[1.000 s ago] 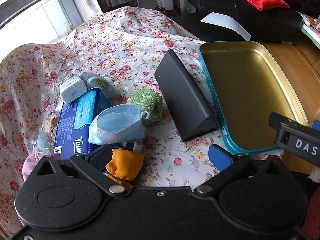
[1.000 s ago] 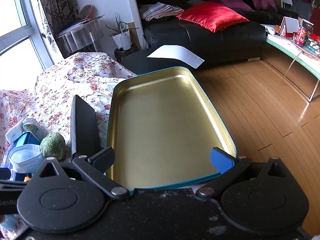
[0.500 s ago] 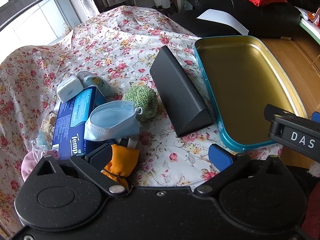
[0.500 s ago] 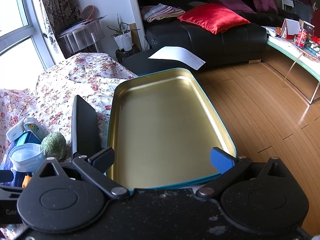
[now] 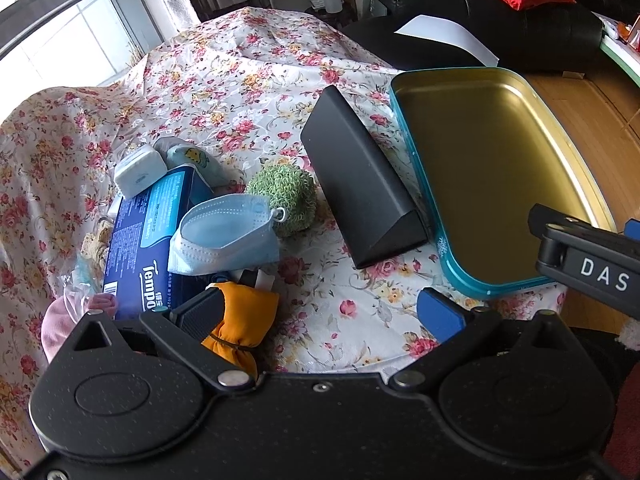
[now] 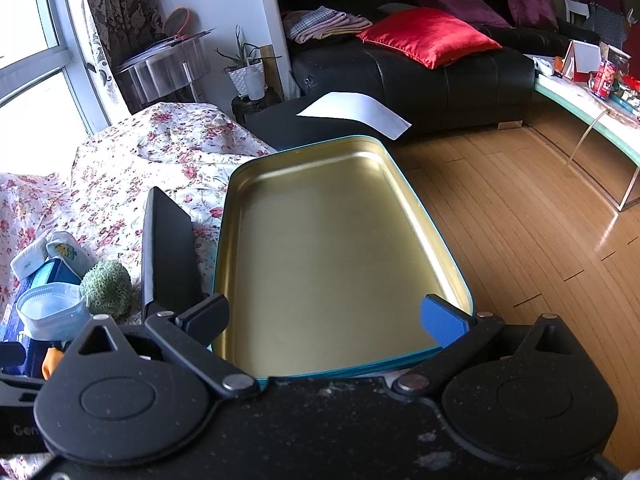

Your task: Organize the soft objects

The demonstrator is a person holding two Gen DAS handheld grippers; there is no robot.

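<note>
Our left gripper [image 5: 320, 312] hangs low over the floral cloth [image 5: 224, 80] with its jaws spread wide, the dark finger [image 5: 200, 314] just beside an orange pouch [image 5: 244, 320] and gripping nothing. Past it lie a blue mask [image 5: 224, 236] on a tissue pack [image 5: 148, 240], a green ball [image 5: 288, 196] and a black case [image 5: 360, 184]. Our right gripper [image 6: 324, 314], jaws also wide and holding nothing, sits over the near end of the tin [image 6: 228, 216], which stands beside the case [image 6: 168, 248].
</note>
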